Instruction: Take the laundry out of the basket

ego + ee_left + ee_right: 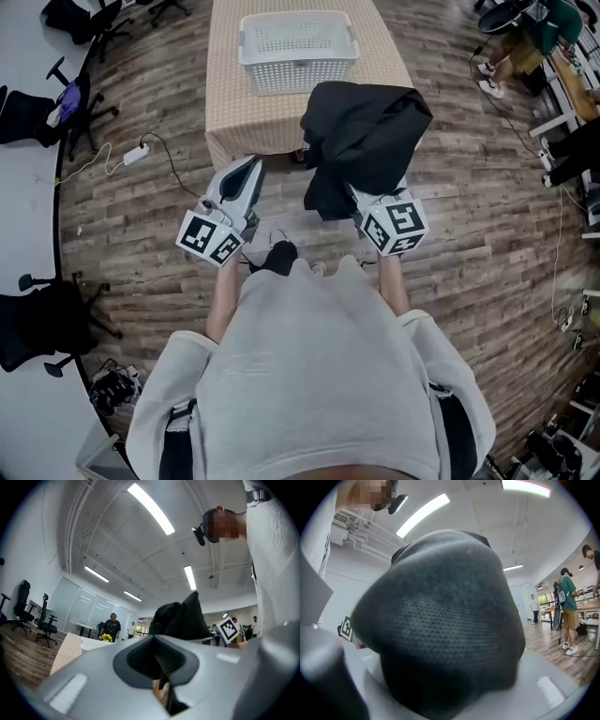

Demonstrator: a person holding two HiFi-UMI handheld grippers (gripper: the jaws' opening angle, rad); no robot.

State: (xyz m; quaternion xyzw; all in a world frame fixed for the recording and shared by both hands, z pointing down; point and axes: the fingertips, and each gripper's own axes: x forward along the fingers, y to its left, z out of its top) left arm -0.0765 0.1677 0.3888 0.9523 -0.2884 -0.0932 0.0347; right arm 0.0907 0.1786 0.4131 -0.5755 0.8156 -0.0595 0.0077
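Note:
A white laundry basket (298, 52) stands on the table with the beige cloth (234, 112) and looks empty from above. In front of the table my right gripper (371, 201) is shut on a black garment (361, 141), which hangs bunched over its jaws and hides them. The right gripper view is filled by this black garment (440, 630), with a grey finger (555, 688) showing below it. My left gripper (251, 169) is to the left of the garment, apart from it, shut and holding nothing. In the left gripper view its jaws meet, and the garment (180, 618) rises behind them.
Wood floor surrounds the table. Black office chairs (37, 112) stand along the left wall, and a power strip with cable (136, 153) lies on the floor left of the table. People stand at the far right (569, 611), and another person is beyond the table (111, 627).

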